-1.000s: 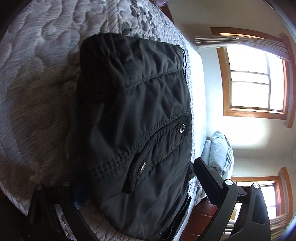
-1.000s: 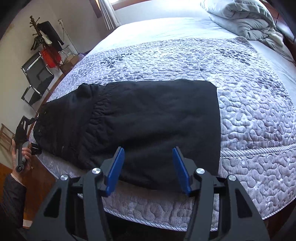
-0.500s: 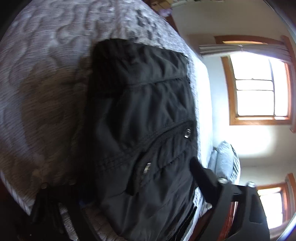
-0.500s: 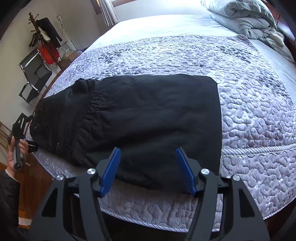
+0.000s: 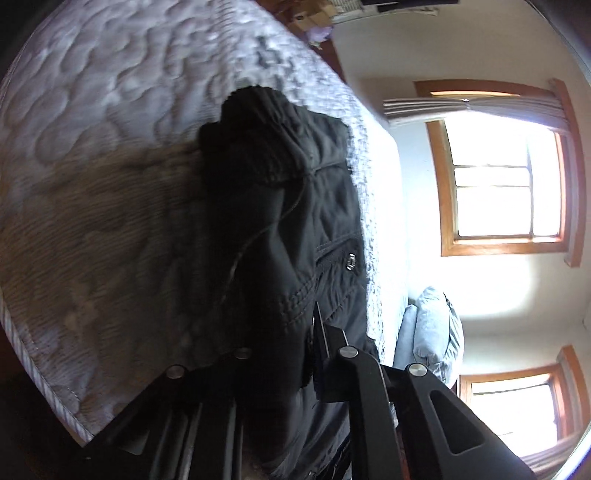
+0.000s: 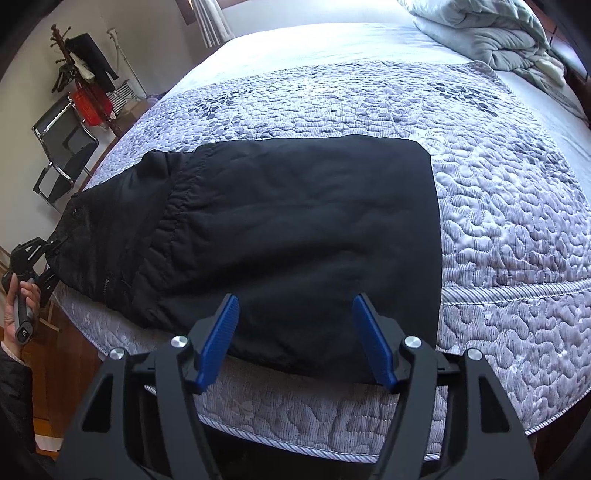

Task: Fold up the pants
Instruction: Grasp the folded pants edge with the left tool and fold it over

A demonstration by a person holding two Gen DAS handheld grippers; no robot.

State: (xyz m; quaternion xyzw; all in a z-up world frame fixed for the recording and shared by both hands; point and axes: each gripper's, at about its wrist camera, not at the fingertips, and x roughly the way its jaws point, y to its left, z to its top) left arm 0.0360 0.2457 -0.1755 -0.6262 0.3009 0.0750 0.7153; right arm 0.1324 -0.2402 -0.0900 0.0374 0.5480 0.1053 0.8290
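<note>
Black quilted pants (image 6: 295,229) lie folded on a grey quilted bedspread (image 6: 498,229), waist end to the left. My left gripper (image 5: 295,354) is shut on the pants' waist end (image 5: 280,236), which bunches up toward the camera; it also shows at the far left of the right wrist view (image 6: 44,254), held in a hand at the bed's corner. My right gripper (image 6: 295,332) is open and empty, hovering just above the near edge of the pants, blue pads (image 6: 218,339) spread wide.
A crumpled light-blue duvet (image 6: 491,33) lies at the head of the bed. A coat stand (image 6: 77,62) and a black chair (image 6: 62,147) stand by the wall on the left. Bright windows (image 5: 506,184) are on the wall beyond the bed.
My left gripper closed on the waist end of the pants, which now bunch up. My right gripper moved slightly forward over the pants' near edge and stayed open.
</note>
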